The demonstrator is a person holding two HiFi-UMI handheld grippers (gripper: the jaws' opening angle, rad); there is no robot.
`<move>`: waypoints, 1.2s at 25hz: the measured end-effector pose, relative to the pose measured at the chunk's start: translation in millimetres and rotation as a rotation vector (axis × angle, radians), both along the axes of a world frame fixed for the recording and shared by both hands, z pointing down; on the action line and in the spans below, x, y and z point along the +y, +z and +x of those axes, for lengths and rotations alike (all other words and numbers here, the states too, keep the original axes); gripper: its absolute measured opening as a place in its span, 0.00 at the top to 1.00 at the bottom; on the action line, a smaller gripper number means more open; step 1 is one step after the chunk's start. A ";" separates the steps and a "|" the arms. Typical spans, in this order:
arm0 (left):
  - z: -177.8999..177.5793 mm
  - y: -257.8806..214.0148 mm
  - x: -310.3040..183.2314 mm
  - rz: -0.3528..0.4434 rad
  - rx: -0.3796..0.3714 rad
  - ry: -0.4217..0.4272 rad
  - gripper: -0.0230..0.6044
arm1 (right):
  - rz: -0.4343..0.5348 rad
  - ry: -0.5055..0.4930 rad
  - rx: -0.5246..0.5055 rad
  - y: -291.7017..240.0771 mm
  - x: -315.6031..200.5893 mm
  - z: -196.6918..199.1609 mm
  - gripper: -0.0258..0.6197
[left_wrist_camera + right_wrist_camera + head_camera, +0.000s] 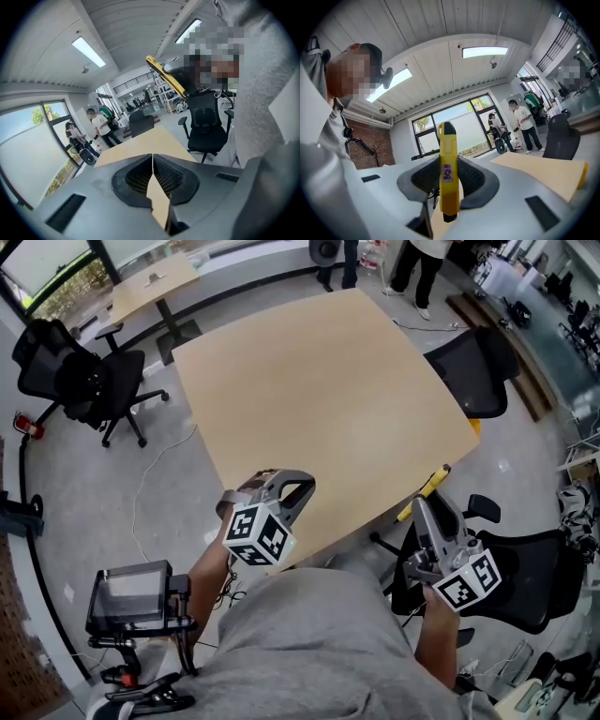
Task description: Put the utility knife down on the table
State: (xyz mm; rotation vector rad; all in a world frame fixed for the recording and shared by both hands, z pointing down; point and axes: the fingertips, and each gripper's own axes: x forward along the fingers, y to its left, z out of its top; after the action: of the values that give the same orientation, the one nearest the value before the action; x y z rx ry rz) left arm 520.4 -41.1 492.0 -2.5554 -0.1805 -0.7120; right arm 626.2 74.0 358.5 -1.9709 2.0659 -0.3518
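Note:
The yellow utility knife [427,488] with a black tip sticks up and forward out of my right gripper [424,512], which is shut on its body near the table's near right edge. In the right gripper view the utility knife [446,145] stands upright between the dark pads, a small label on it. My left gripper [281,488] hovers over the near edge of the bare beige table [328,381]; its jaws meet with nothing between them in the left gripper view [152,161]. From there the utility knife [166,77] shows tilted in the air.
Black office chairs stand at the right [534,577], beyond the table's right corner [473,371] and at the far left [84,381]. A black stand with gear [131,601] is at my lower left. People [422,268] stand past the table's far end.

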 end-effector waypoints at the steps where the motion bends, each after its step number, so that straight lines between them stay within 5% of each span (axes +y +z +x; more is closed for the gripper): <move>1: -1.8 1.3 -1.6 -0.009 -0.003 -0.012 0.95 | -0.009 -0.004 -0.001 1.0 -1.1 1.9 0.78; 20: 24.4 -19.9 -90.6 -0.099 -0.074 -0.338 0.95 | -0.035 -0.243 -0.030 -27.1 -173.5 112.1 0.78; 30: 91.1 47.5 -113.4 -0.091 -0.103 -0.414 0.95 | -0.053 -0.328 -0.046 50.3 -236.1 190.4 0.78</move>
State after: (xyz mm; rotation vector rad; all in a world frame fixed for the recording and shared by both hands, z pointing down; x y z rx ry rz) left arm 611.6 -154.5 539.5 -2.6724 0.2999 -1.0075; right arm 816.5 -162.1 408.9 -1.6297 2.3712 -0.5156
